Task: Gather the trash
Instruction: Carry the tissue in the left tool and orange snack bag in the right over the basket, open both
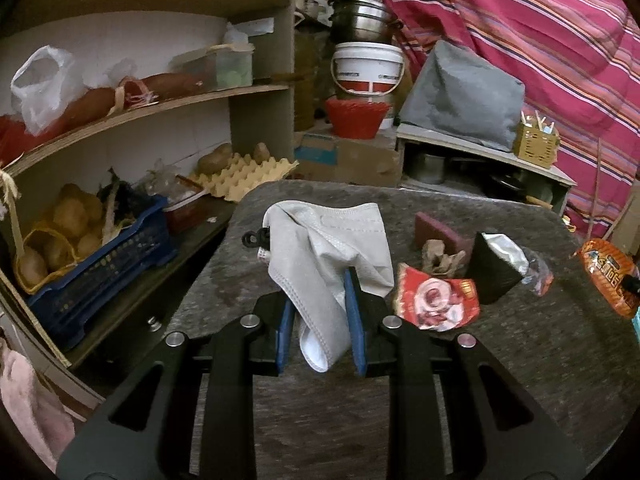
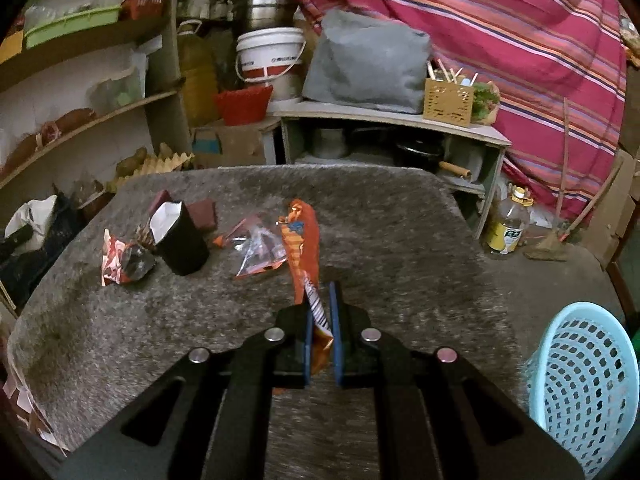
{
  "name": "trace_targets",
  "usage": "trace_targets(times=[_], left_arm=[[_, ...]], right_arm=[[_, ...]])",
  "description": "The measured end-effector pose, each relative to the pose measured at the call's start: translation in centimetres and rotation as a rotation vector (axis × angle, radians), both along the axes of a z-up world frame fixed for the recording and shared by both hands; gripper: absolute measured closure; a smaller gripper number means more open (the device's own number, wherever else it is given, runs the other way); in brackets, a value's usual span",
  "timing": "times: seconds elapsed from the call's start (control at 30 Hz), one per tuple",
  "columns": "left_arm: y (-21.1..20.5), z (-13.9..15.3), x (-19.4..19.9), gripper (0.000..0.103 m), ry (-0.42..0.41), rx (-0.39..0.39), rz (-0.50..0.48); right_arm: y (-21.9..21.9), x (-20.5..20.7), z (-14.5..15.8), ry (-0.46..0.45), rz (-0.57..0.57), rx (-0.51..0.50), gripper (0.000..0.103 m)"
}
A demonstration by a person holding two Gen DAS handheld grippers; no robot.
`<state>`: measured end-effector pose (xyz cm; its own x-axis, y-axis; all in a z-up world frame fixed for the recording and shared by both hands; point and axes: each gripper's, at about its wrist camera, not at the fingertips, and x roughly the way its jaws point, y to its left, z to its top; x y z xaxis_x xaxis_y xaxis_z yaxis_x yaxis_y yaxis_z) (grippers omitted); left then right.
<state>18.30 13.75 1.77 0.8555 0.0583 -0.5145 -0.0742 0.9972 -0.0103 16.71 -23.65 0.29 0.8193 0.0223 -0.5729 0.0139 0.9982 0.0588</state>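
Left hand-held gripper (image 1: 320, 304), lower centre of frame: blue pads clamped on a crumpled white face mask (image 1: 328, 256) above the grey stone worktop (image 1: 520, 360). Right hand-held gripper (image 2: 321, 312): narrow, pinching an orange crinkled snack wrapper (image 2: 304, 248). Light blue perforated plastic basket (image 2: 588, 380) at lower right. Red-white wrapper (image 1: 436, 300) and black carton (image 1: 496, 268) lie on the worktop, centre right.

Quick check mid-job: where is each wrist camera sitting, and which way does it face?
Left wrist: behind the left gripper, facing across the table toward shelves; its fingers clamp a white face mask.
Right wrist: behind the right gripper, facing the table; fingers pinch an orange wrapper.
Shared: black carton, red wrapper.
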Motion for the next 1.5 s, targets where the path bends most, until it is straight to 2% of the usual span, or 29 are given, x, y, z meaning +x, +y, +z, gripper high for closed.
trace_targets(times=[0.3, 0.6, 0.93, 1.13, 1.2, 1.37, 1.5], left_arm=[[-4.8, 0.7, 0.7, 0.080, -0.013, -0.007, -0.072], [-13.3, 0.3, 1.3, 0.080, -0.008, 0.002, -0.194], [-26.2, -0.6, 0.8, 0.080, 0.007, -0.011, -0.398], [-35.2, -2.1, -0.9, 0.080, 0.012, 0.040, -0.527], [-37.9, -2.6, -1.8, 0.080, 0.008, 0.062, -0.568], [-44.7, -4.0, -3.3, 0.080, 0.046, 0.015, -0.672], [-49.3, -4.9, -4.4, 0.080, 0.066, 0.013, -0.741]], right_arm=[[-4.3, -1.5, 0.3, -0.012, -0.057, 0.042, 0.095], [-9.6, -4.3, 0.3, -0.017, -0.138, 0.066, 0.095], [-19.7, -9.2, -0.9, 0.001, -0.307, 0.118, 0.095], [-25.5, -12.6, -2.6, 0.042, -0.439, 0.083, 0.095], [-26.9, -13.2, -3.2, 0.059, -0.466, 0.077, 0.095], [-29.9, -14.3, -4.2, 0.093, -0.528, 0.064, 0.095], [-30.4, -14.2, -4.1, 0.105, -0.565, 0.022, 0.095]])
